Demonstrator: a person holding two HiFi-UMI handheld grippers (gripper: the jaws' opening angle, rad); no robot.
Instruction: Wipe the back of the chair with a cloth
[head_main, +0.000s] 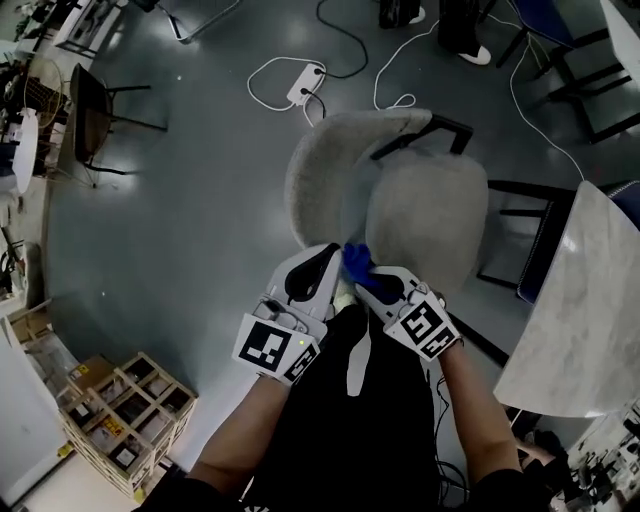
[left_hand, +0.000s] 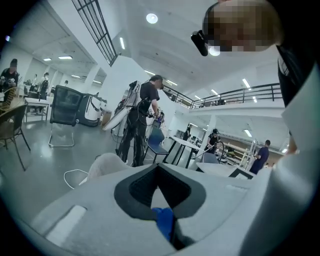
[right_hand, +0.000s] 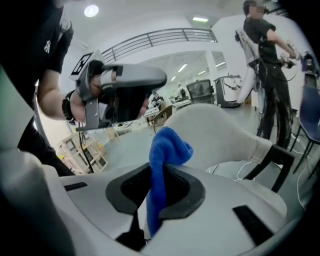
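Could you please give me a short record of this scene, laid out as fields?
cloth: blue, bunched, held by both grippers
left gripper: shut on a small bit of the cloth
right gripper: shut on the cloth, which sticks up past it
chair: pale, fuzzy, just beyond the grippers
chair back: whether the cloth touches it cannot be told

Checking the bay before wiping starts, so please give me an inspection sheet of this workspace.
Surface: glossy grey floor.
Job's things: pale padded chair with a black frame; blue cloth held up near its back, contact cannot be told.
Clutter: wooden crates at the person's left.
Tools: left tool and right tool both shut on the cloth.
Cables: white cable and power strip on the floor beyond the chair.
Surroundings: marble-topped table at the right; a person standing farther off.
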